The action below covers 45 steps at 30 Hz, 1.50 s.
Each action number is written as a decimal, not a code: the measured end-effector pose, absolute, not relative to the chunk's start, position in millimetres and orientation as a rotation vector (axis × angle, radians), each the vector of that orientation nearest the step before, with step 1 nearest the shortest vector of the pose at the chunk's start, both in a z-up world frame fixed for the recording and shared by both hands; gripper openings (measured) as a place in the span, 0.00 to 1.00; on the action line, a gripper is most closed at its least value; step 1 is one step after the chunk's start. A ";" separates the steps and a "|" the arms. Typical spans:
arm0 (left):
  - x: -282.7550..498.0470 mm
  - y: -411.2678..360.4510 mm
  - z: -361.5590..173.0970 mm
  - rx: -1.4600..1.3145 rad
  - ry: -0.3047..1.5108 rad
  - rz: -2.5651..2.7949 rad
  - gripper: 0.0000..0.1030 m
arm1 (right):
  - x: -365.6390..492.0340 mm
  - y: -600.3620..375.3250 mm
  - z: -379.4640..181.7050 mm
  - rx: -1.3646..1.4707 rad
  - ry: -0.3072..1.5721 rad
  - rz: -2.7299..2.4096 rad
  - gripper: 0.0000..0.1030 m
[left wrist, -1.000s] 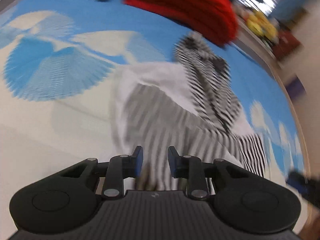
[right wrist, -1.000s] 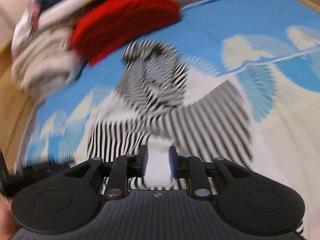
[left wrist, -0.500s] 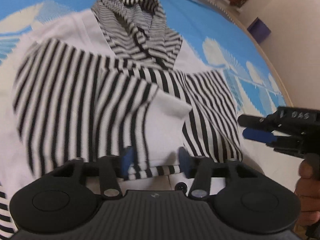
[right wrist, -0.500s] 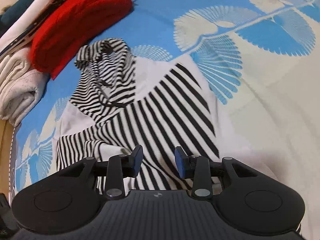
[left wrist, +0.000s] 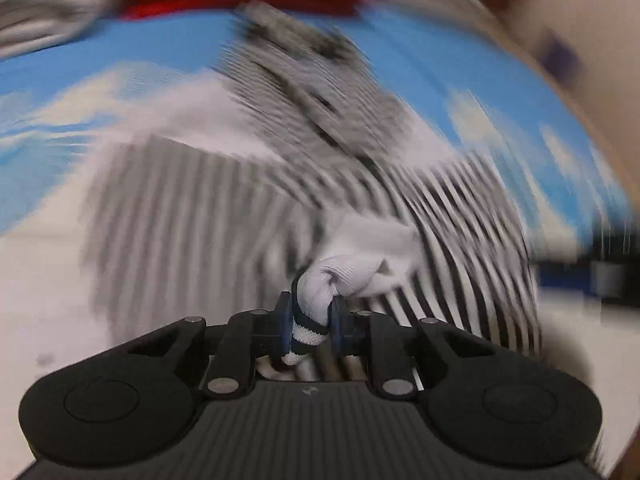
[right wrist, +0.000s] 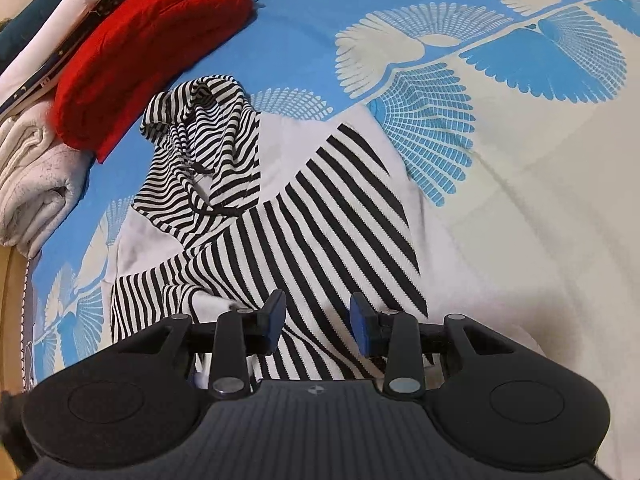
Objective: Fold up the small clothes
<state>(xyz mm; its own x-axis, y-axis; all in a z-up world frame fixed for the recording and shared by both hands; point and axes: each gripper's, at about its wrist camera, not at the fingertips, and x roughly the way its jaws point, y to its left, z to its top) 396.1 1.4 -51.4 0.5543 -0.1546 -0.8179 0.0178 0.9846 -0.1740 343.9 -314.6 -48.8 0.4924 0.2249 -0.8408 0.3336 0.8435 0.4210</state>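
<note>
Big blue cloth with white fan leaves (right wrist: pixel 500 64) spread flat, wooden edge (right wrist: pixel 10 292) at its side. Black-and-white striped hooded top (right wrist: pixel 304 216) lying in the middle. Folded red knit (right wrist: pixel 148 40) and rolled white towel (right wrist: pixel 32 184) behind it. Left gripper (left wrist: pixel 308 320) pinching the top's white cuff (left wrist: pixel 336 280). Right gripper (right wrist: pixel 316 318) spread wide just over the stripes.

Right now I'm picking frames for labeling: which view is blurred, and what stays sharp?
Left wrist view: heavy motion blur over the striped hoodie and cloth; only the left tool and its pinched cuff are sharp. Right wrist view: crisp throughout, fisheye bending, right tool open.
</note>
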 end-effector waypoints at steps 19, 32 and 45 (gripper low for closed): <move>381.3 168.0 -93.2 -0.870 1.120 0.312 0.43 | 356.0 -290.2 -63.1 0.643 1.134 -0.073 0.37; 380.2 143.6 -44.1 -0.574 0.942 0.314 0.05 | 359.6 -285.7 -75.4 0.677 1.181 -0.077 0.37; 388.4 126.8 -47.5 -0.529 0.973 0.233 0.31 | 348.7 -312.1 -93.8 0.696 1.206 -0.261 0.34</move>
